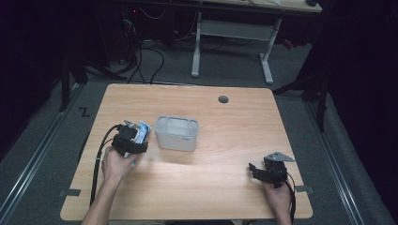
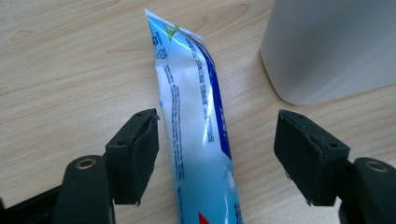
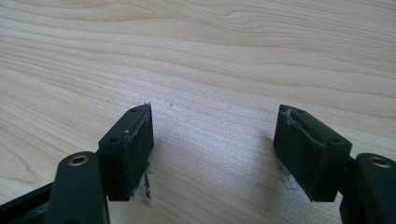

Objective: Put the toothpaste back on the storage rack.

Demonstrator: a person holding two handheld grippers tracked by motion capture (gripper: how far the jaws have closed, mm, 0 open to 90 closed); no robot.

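Toothpaste tube lies flat on the wooden table, running lengthwise between the left gripper's jaws, nearer the left pad than the right one. Jaws spread wide, pads clear of the tube on both sides, nothing clamped. Tube look: glossy light-blue and white laminate, dark blue stripe along the edge toward the right pad, columns of fine print down the middle, recycling mark and a green-yellow patch near the flat crimped end, which points away from the claw. A bit of red shows at the near end, down between the jaws; cap end out of frame. Surface slightly creased, catching glare. Grey bin stands beyond the right pad, just ahead of it, close to the tube but not touching. In the high view the tube pokes out ahead of the left gripper, with the bin just beside it. Right gripper well apart, jaws equally wide, bare table between the pads, holding nothing; in the high view it sits near the table's front edge in the person's hand.
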